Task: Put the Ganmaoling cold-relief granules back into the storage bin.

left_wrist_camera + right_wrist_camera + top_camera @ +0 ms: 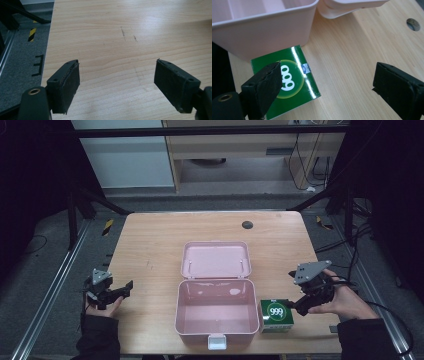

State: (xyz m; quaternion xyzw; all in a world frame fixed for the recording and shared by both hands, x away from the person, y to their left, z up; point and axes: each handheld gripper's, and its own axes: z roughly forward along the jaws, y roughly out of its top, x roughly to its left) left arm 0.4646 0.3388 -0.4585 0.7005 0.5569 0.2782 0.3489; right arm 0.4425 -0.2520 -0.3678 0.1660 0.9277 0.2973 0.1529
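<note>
The green box (287, 87) lies flat on the tabletop (352, 65), partly under your right gripper's (324, 87) near jaw and touching the open pink case (264, 32). Both jaws stand wide, holding nothing. Close now and one pad may land on top (not beside), skidding it away. Your left gripper (116, 82) gapes over bare wood.

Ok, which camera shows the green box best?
The right gripper view: the green box lies close up beside the pink case, one jaw covering a corner. The high view shows it small. The left gripper view faces bare table.
</note>
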